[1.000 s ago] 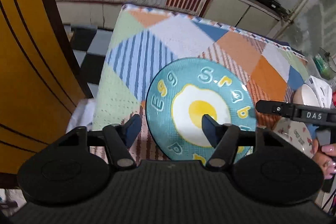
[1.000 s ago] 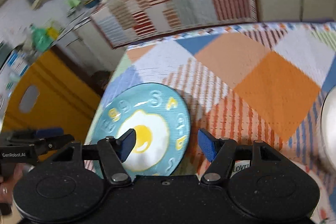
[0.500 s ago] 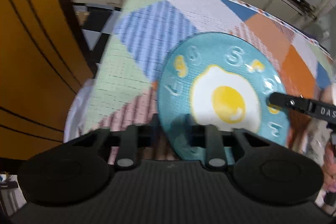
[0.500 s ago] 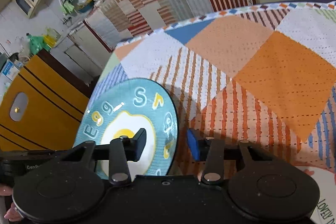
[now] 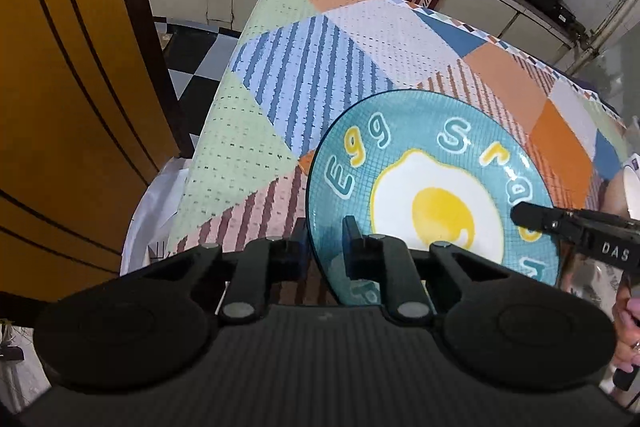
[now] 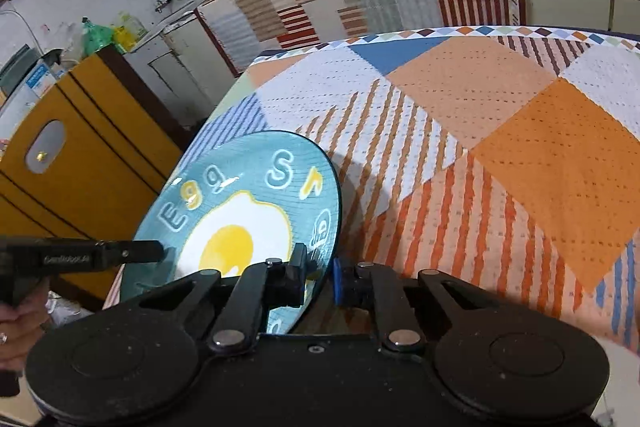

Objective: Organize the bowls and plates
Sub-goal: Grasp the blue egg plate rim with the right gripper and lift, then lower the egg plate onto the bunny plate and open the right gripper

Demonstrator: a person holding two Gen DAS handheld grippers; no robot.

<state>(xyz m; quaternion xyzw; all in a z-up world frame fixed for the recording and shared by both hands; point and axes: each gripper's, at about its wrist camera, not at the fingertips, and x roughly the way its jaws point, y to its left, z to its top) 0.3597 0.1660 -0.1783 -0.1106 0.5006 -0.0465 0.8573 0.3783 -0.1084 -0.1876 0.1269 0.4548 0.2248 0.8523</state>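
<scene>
**Both grippers clamped on one plate at the table's near edge**

The left gripper [image 5: 326, 247] is closed on the near-left rim of the plate [image 5: 432, 187], one finger under the rim and the other on the printed face. Its jaws have just been closing, with the rim between them. The right gripper [image 6: 318, 277] is clamped on the opposite near rim, the blue pad beneath and the black finger above. Its jaws have likewise just been closing on the rim. Each gripper shows in the other's view as a black bar reaching in over the plate's edge.

The plate is teal with a fried-egg picture and lettering. It sits on the near-left part of the table [image 6: 540, 155], over the patchwork cloth, and appears tilted, though whether its far rim touches the cloth cannot be told. A yellow cabinet [image 5: 60, 87] stands just beside the table on the left. A white dish [image 5: 632, 191] shows at the far right edge of the left view.

Risks, as judged: both holds are on a thin, glazed rim and look shallow, so an uneven lift or a twist between the two hands could let the plate slip free. A drop here could strike the table edge or fall to the tiled floor [image 5: 196, 67].
</scene>
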